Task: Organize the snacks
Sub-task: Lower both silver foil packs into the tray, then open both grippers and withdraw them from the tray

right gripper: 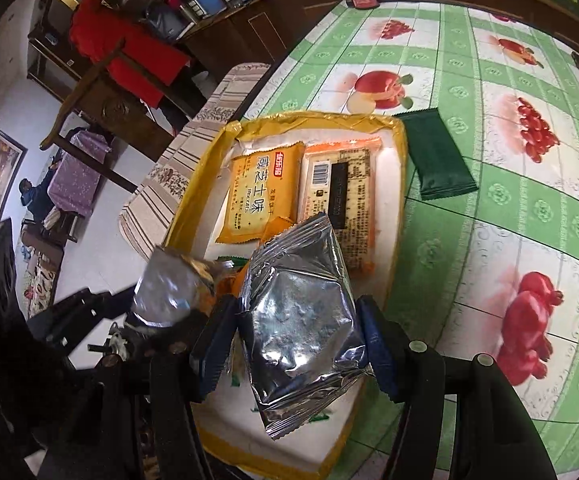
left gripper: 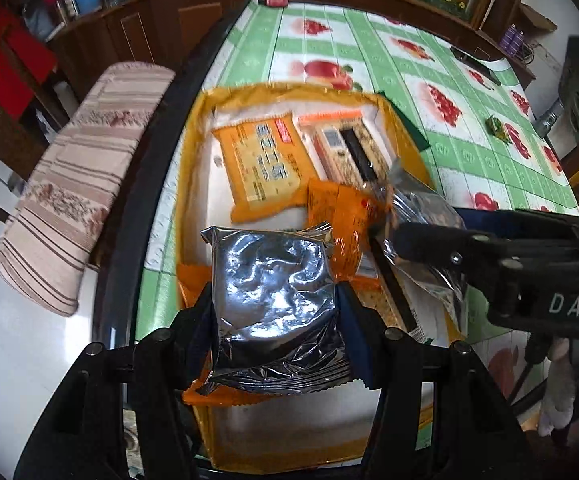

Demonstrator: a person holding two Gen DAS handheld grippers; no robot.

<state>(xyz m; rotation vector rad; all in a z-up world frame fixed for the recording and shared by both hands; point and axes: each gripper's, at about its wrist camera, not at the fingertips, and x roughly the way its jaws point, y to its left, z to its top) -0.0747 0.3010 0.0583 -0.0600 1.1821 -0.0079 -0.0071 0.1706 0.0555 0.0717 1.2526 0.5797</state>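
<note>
Currently both grippers hang over the yellow tray (right gripper: 399, 148) at frame centre, each clamped on a packet. Left gripper (left gripper: 275, 304) pinches a silver packet (left gripper: 273, 276) across its width, long axis running up-frame. Right gripper (right gripper: 297, 336) grips a second silver packet (right gripper: 301, 320) likewise; tray floor lies directly ahead. One green packet (right gripper: 437, 152) lies on the counter (right gripper: 489, 240), right of the tray.

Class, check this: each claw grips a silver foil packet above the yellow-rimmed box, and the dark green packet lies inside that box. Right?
One slip: the dark green packet lies on the tablecloth beside the box, as the right wrist view shows. Each claw does grip a foil packet.
</note>
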